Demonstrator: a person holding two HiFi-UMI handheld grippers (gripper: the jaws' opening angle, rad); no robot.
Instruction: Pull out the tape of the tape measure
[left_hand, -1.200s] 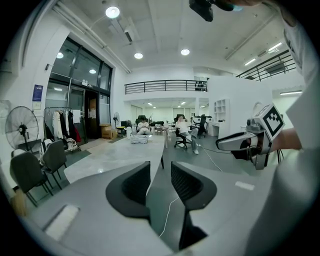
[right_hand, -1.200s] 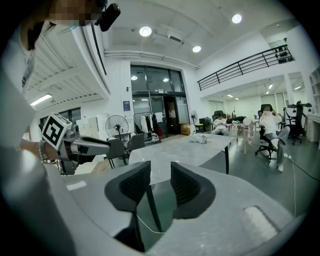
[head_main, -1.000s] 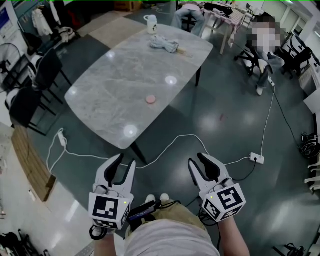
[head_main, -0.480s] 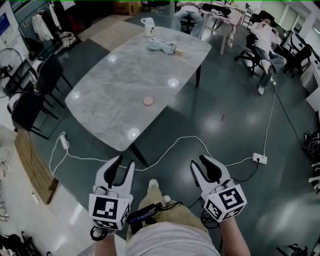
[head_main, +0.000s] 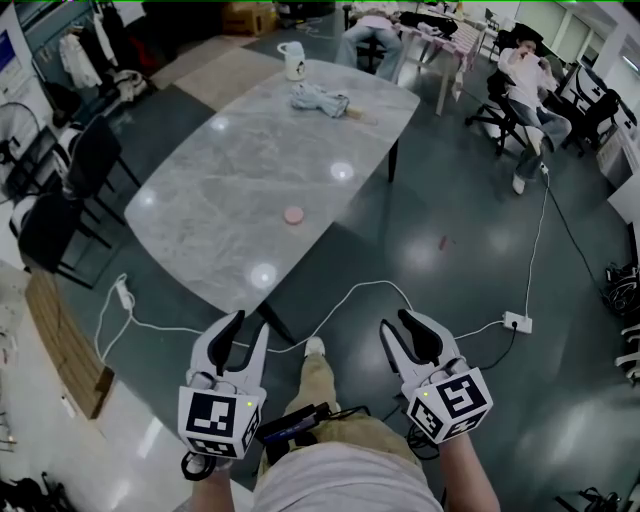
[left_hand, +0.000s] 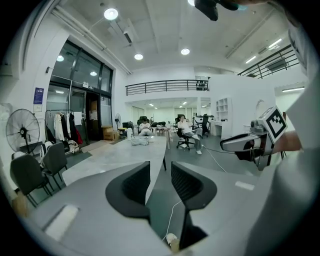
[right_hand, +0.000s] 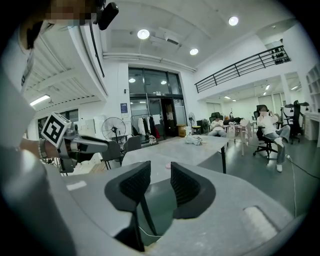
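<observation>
A small round pink thing (head_main: 293, 215), possibly the tape measure, lies on the grey marble table (head_main: 230, 170), well ahead of both grippers. It also shows small and far off in the right gripper view (right_hand: 168, 165). My left gripper (head_main: 248, 330) hangs over the floor short of the table's near corner, jaws apart with nothing between them (left_hand: 160, 167). My right gripper (head_main: 398, 325) is level with it to the right, also open and empty (right_hand: 160, 167). Each gripper sees the other from the side.
At the table's far end sit a crumpled cloth (head_main: 320, 98) and a white mug (head_main: 293, 58). Black chairs (head_main: 60, 200) stand left of the table. A white cable runs over the floor to a power strip (head_main: 515, 321). People sit at the far right.
The table has come nearer in the head view, and a foot has stepped forward between the grippers. Both grippers keep their spread and their places in the picture.
</observation>
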